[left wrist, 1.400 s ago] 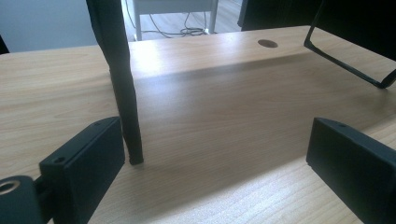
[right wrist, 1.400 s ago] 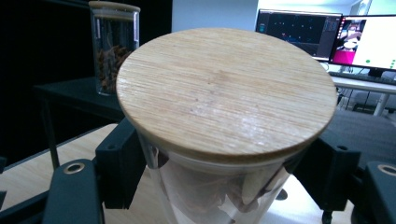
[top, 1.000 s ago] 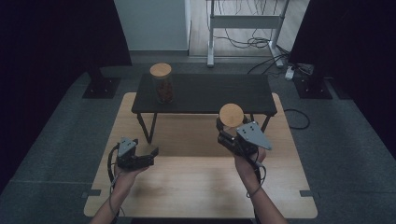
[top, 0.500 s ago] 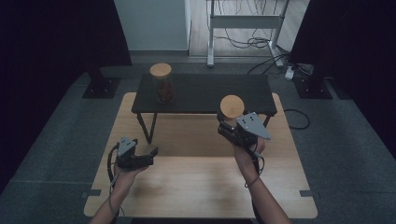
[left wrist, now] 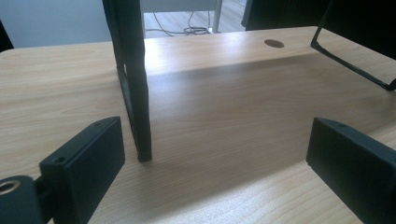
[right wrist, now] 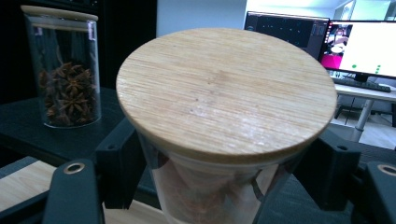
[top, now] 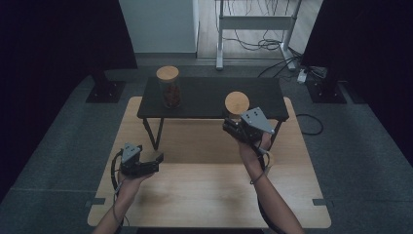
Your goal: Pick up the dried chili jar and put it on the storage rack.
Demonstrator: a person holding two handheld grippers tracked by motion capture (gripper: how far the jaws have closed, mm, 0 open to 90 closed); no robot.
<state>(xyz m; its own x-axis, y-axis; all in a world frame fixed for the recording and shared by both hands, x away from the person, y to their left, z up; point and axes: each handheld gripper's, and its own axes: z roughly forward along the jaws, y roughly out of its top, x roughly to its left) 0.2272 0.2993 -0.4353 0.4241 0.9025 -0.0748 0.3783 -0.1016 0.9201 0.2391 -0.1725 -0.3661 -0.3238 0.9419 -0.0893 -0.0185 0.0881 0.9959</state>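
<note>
Your light wooden table (top: 204,195) carries a low black shelf (top: 209,97) at its far side. A glass jar with a round bamboo lid (top: 237,108), star anise inside, sits clenched between your right gripper (top: 233,127)'s jaws, lifted over the shelf's right near edge; it has moved farther out since earlier. A matching jar (top: 168,87) stands far left. Your left gripper (top: 157,160) hangs released, near left.

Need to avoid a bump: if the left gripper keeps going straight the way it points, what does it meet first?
Probably the black table leg, standing just left of centre between the open jaws of the left gripper. Depth is unclear; slightly rightward, it would pass over bare wooden tabletop.
</note>
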